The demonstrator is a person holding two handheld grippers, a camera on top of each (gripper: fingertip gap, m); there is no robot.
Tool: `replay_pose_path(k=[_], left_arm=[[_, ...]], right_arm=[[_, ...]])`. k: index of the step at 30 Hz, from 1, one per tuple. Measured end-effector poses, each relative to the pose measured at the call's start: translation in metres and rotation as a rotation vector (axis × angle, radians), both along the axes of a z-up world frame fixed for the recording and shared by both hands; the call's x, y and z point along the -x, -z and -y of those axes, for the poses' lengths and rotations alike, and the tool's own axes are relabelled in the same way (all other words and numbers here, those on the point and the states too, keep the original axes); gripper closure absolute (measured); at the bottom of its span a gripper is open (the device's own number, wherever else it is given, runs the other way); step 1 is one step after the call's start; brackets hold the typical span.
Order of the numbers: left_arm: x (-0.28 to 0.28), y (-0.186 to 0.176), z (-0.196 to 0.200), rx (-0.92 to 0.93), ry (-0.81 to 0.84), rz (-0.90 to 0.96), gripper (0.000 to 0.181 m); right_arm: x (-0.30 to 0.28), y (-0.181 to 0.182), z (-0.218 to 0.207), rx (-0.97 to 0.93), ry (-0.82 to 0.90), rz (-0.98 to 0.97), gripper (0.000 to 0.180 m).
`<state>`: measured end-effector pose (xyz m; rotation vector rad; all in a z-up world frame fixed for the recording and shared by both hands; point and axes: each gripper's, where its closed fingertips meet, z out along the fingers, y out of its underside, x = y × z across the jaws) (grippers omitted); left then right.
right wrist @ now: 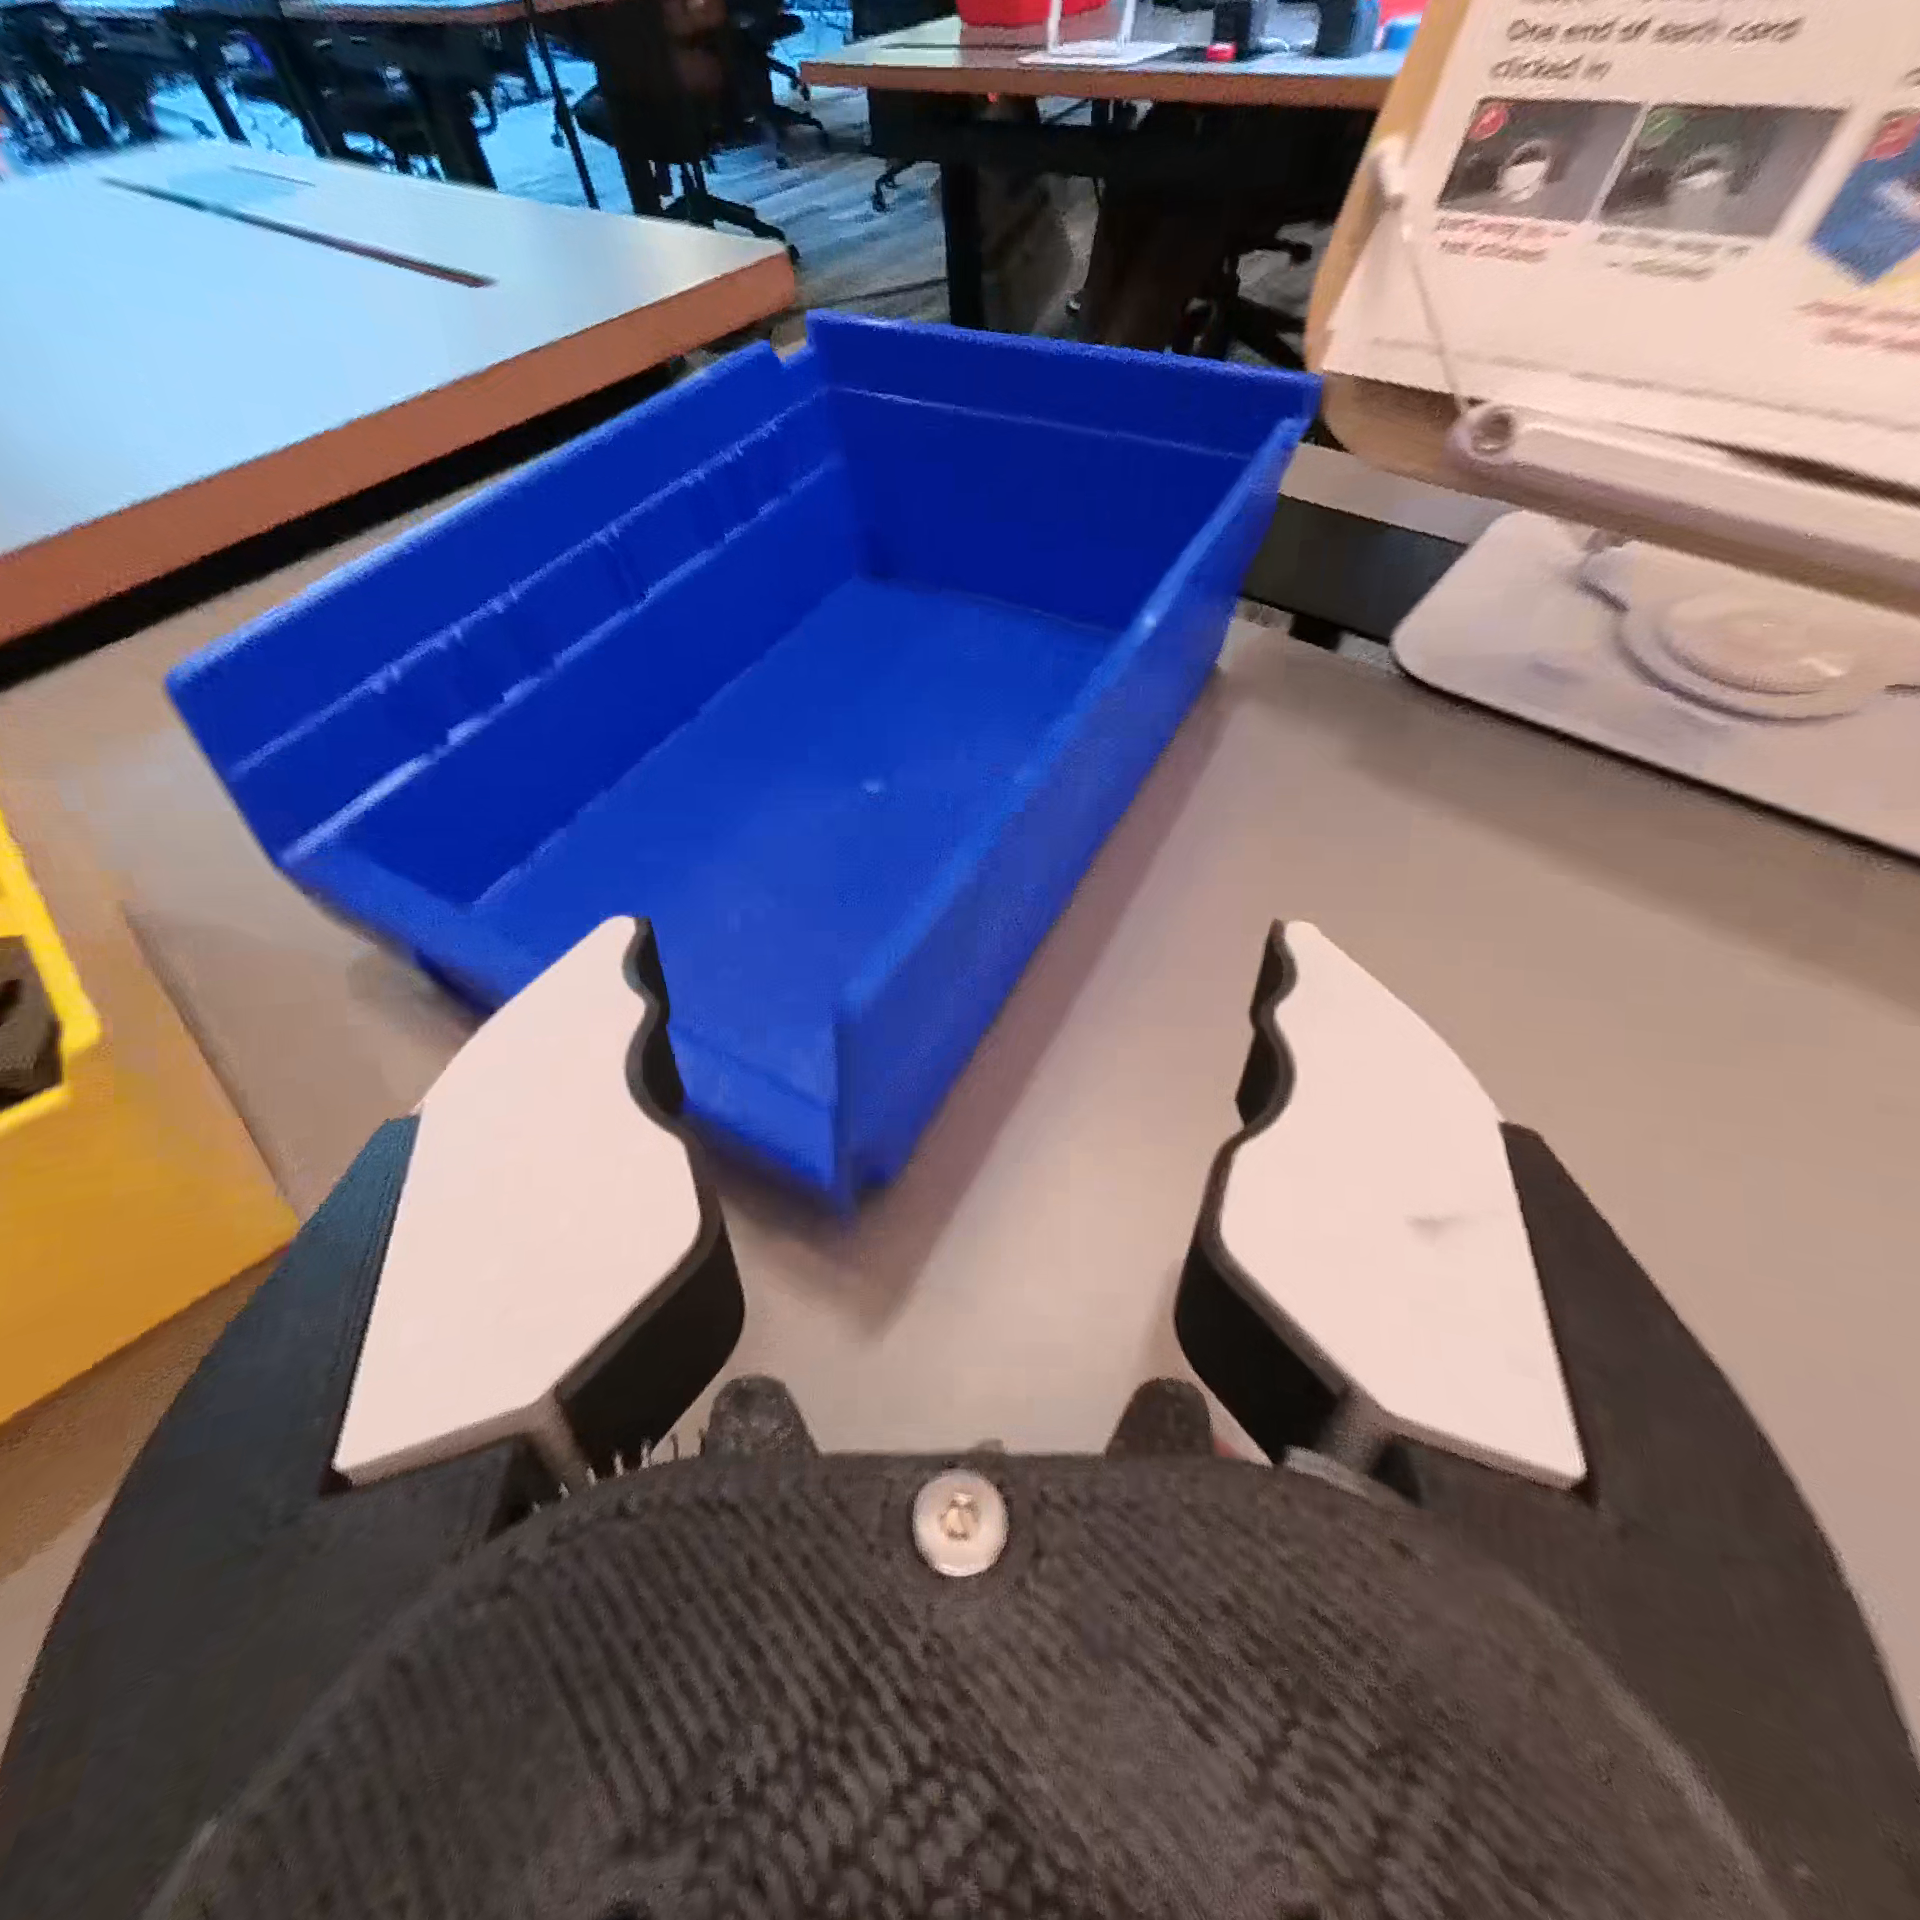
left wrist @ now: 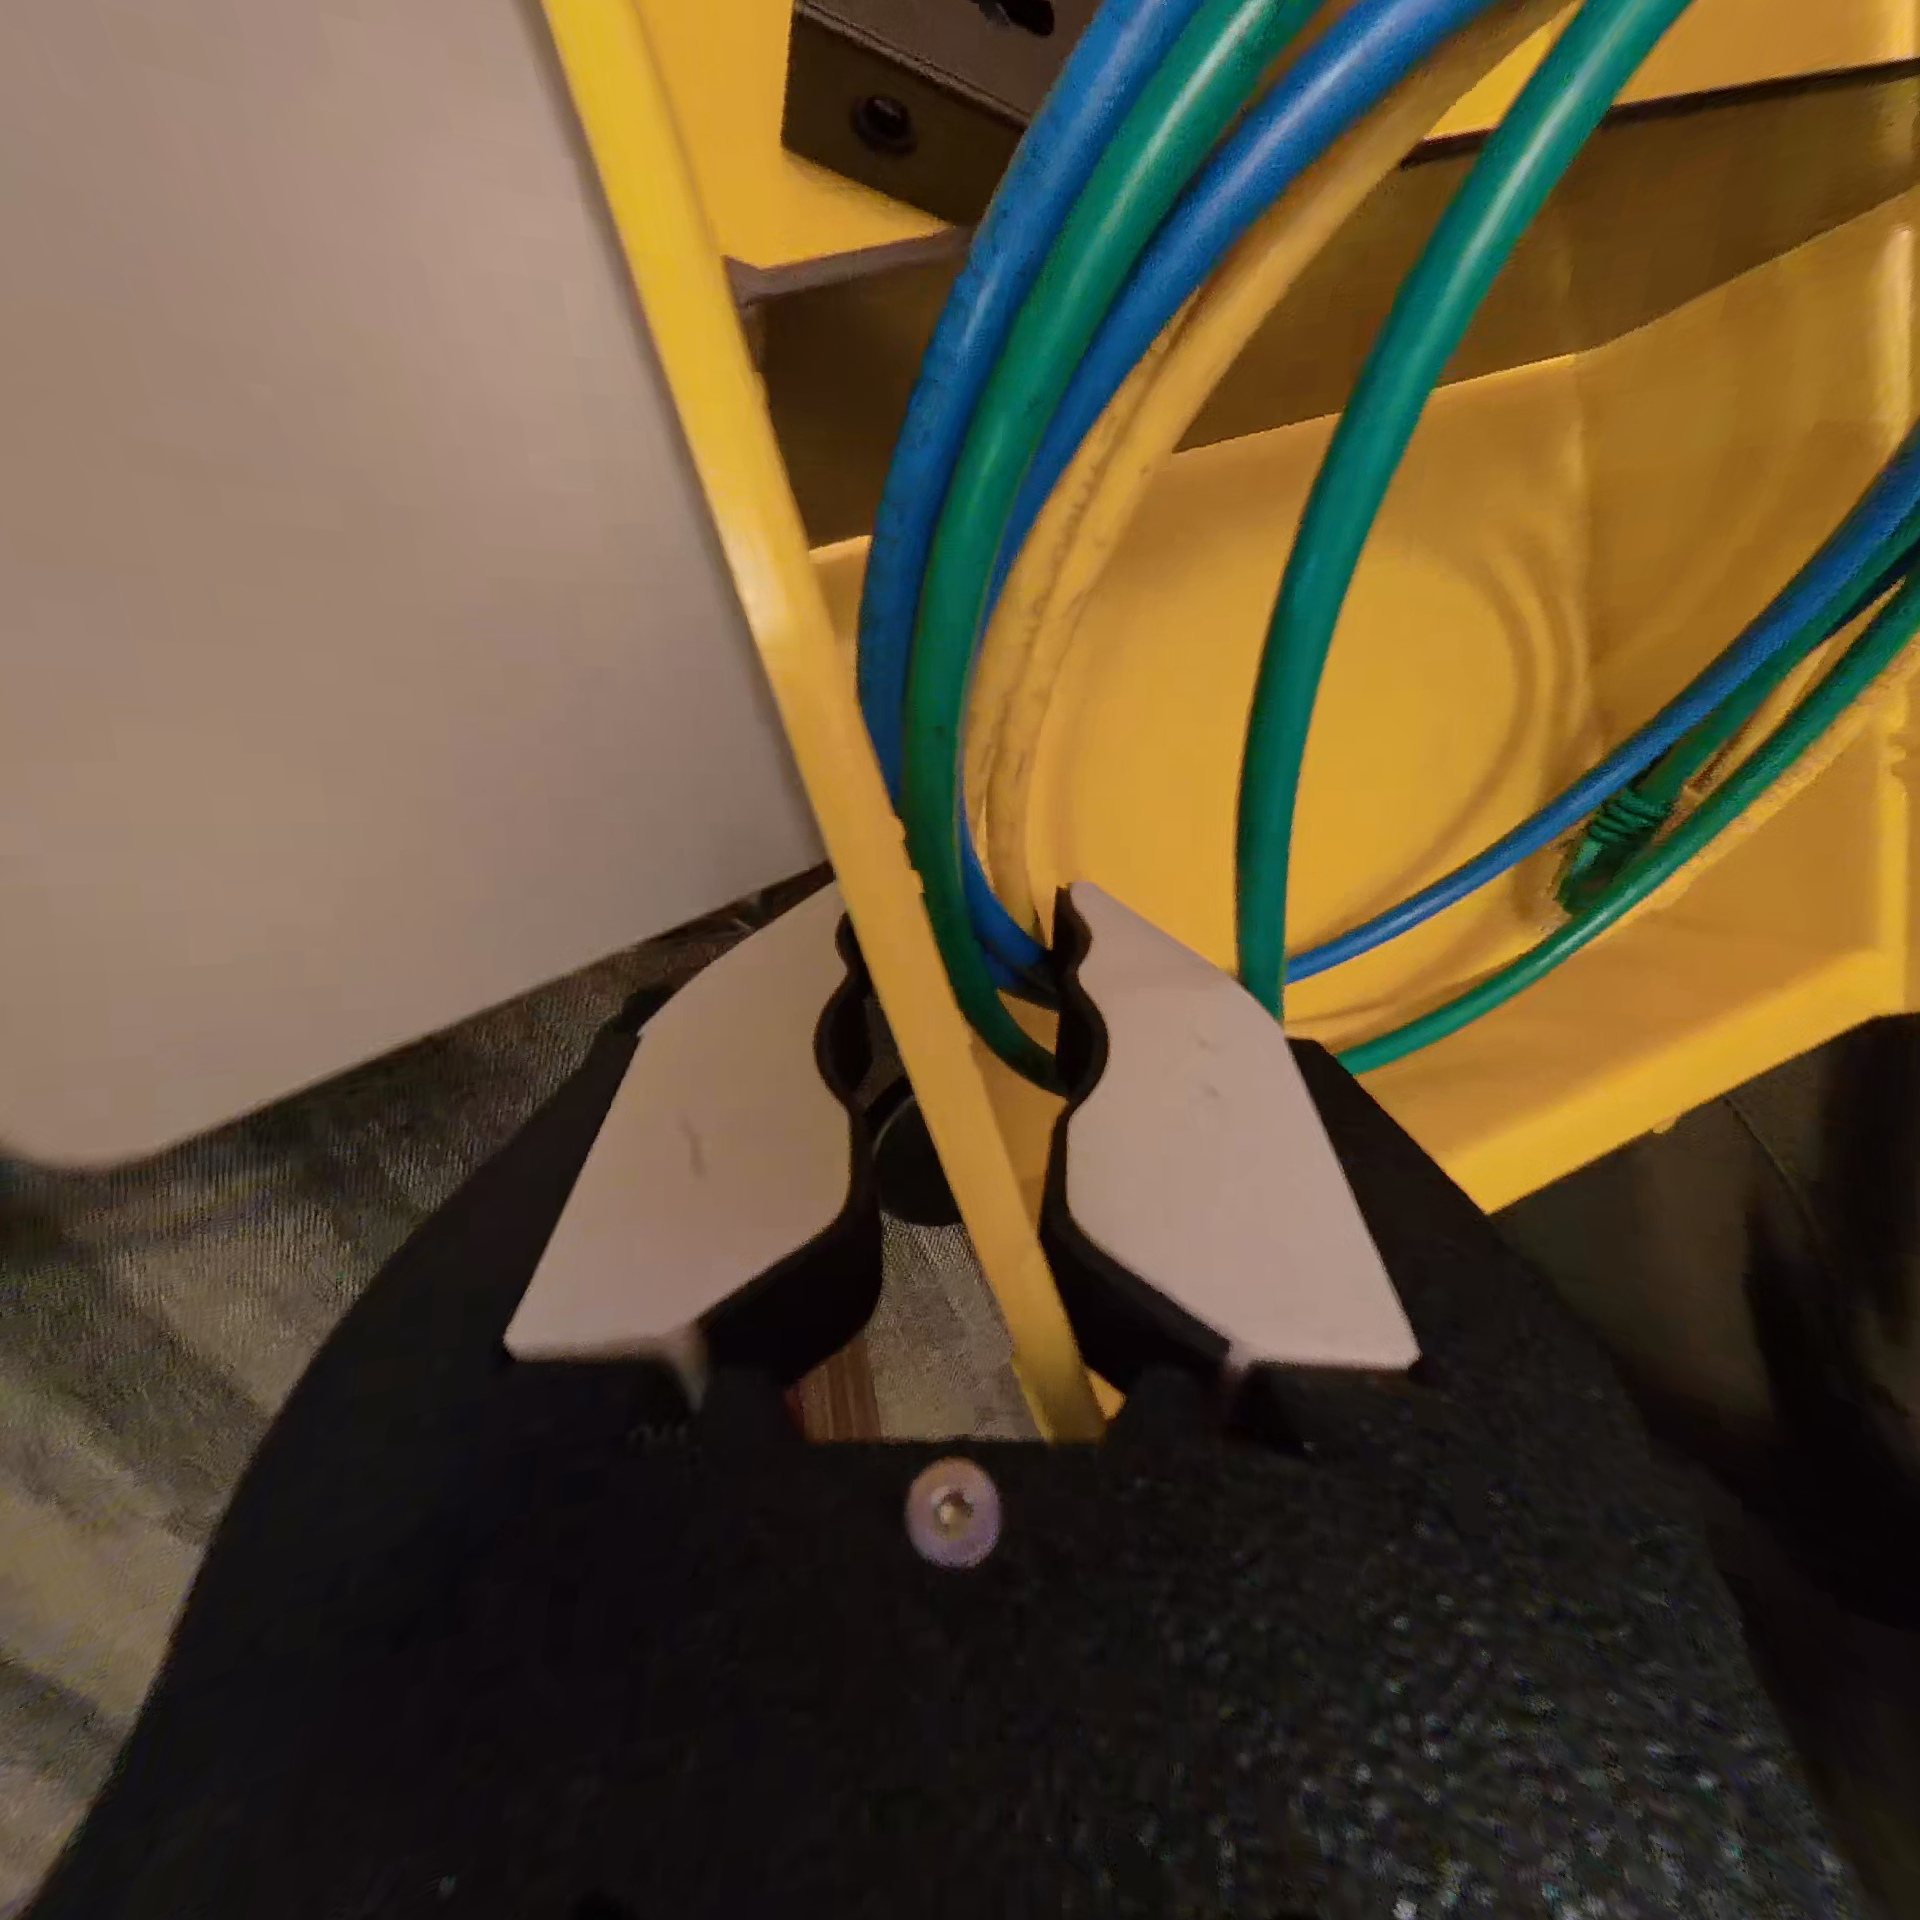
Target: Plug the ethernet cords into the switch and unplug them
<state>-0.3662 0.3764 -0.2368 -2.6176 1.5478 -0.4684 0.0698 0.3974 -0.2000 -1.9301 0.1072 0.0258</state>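
In the left wrist view my left gripper [left wrist: 951,935] is closed on the rim of a yellow bin [left wrist: 727,436], with loops of blue cord [left wrist: 935,436], green cord [left wrist: 1351,540] and yellow cord [left wrist: 1049,644] pinched against the right finger. The cords hang inside the bin. A green plug [left wrist: 1621,821] lies against the bin's inner wall. A black box, likely the switch [left wrist: 894,114], sits at the top of the bin. My right gripper [right wrist: 956,945] is open and empty, above the grey table [right wrist: 1455,987], at the near end of an empty blue bin [right wrist: 810,727].
A corner of the yellow bin [right wrist: 62,1195] shows at the left of the right wrist view. An instruction sheet on a white stand [right wrist: 1662,623] stands at the right. Other tables [right wrist: 260,312] and chairs are behind. Carpet [left wrist: 208,1351] lies below the left gripper.
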Motion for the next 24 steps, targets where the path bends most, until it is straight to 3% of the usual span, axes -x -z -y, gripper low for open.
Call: replay_pose_path(k=[3,6,8,9,11,13,16,20,24], left_arm=[[0.029,0.000,-0.021,-0.049,-0.161,0.002,0.148],[0.048,0.006,-0.043,-0.105,-0.286,0.015,0.147],[0.053,0.012,-0.051,-0.124,-0.336,0.021,0.146],[0.053,0.016,-0.052,-0.124,-0.350,0.026,0.147],[0.050,0.022,-0.052,-0.107,-0.367,0.049,0.147],[0.046,0.028,-0.052,-0.086,-0.369,0.070,0.147],[0.039,0.033,-0.053,-0.073,-0.379,0.098,0.147],[0.031,0.038,-0.056,-0.071,-0.391,0.118,0.147],[0.020,0.036,-0.064,-0.073,-0.399,0.128,0.147]], right_arm=[[0.013,0.004,-0.030,-0.016,0.038,-0.015,0.081],[0.017,0.025,-0.048,0.092,0.058,0.062,0.096],[0.010,0.031,-0.054,0.124,0.105,0.047,0.092],[0.007,0.031,-0.055,0.133,0.121,0.031,0.107],[0.004,0.032,-0.057,0.141,0.119,0.031,0.119],[-0.009,0.034,-0.054,0.159,0.151,0.058,0.152],[-0.033,0.035,-0.043,0.215,0.209,0.183,0.171],[-0.044,0.030,-0.024,0.209,0.136,0.195,0.172],[-0.068,0.006,0.022,0.170,0.113,0.269,0.172]])
